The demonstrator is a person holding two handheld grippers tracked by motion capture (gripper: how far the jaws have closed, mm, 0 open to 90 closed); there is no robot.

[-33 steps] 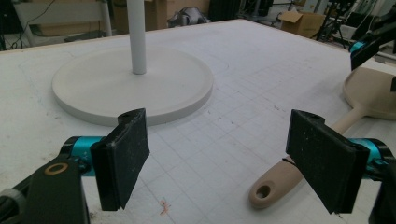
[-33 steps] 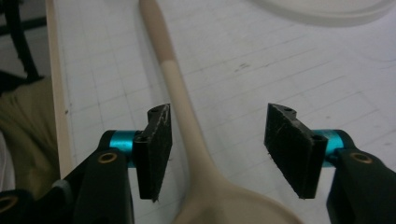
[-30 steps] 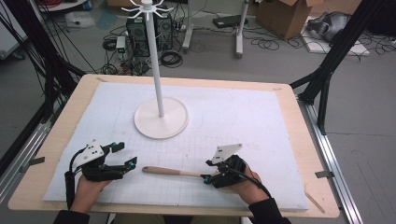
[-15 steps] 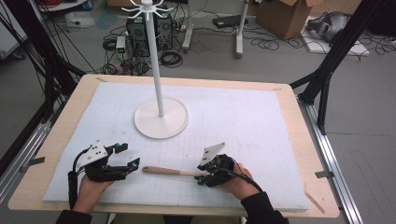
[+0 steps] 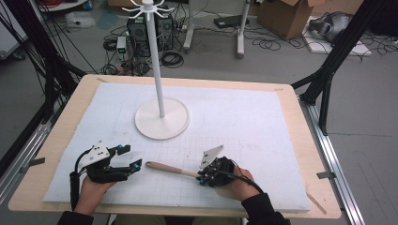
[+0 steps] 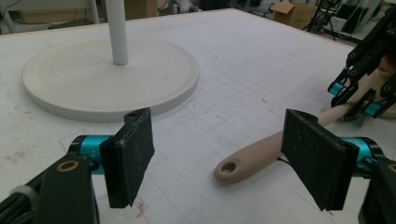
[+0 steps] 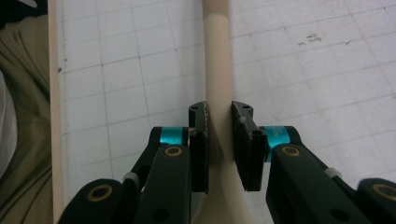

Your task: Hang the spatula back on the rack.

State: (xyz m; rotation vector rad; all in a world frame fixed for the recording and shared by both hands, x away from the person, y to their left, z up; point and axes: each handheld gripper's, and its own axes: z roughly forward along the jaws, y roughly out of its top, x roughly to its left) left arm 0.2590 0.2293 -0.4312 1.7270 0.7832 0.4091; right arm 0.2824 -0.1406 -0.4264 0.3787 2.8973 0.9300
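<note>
At the near edge of the worktop (image 5: 56, 197), the right gripper (image 5: 202, 177) is held low over the white gridded mat (image 5: 244, 122), with its jaws clamped on the neck of a wooden spoon (image 5: 170, 169). In the right gripper view the two black jaws are seen pressed against either side of the pale wooden handle (image 7: 218, 70), which runs straight away from the camera across the mat. The spoon is laid flat on the mat, its handle pointing toward the left gripper (image 5: 130, 157); the hanging hole at the handle's end (image 6: 229, 167) is seen in the left gripper view, just beside that gripper's right-hand jaw.

The left gripper is held just above the mat near the front left corner, its jaws spread wide apart and nothing gripped between them. The handle's end is near these jaws but is not touched by them.

Farther back, near the middle of the mat, a white hook stand (image 5: 156, 70) is set upright on its round base (image 5: 162, 123), well apart from both grippers. Beyond the worktop, cables and cardboard boxes (image 5: 286, 14) are seen on the floor.
</note>
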